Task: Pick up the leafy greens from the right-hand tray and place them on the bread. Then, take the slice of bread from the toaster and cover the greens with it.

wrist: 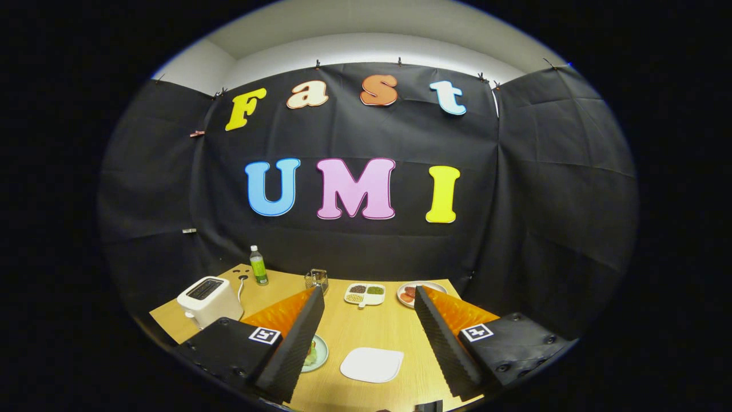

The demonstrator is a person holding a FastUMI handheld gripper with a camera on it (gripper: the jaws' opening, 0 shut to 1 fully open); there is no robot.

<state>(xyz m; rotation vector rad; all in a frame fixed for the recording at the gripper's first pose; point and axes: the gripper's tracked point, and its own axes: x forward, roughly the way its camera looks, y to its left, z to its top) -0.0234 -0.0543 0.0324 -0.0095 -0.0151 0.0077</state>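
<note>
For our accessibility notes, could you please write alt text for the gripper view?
The gripper hovers open above a wooden table, holding nothing, with a white plate between its fingers. Beyond them sit a white toaster, a green bottle, a divided dish and a plate of food.

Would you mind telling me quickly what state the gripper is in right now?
Gripper: open, fingers spread wide above the wooden table, holding nothing; the white plate lies between them.
</note>
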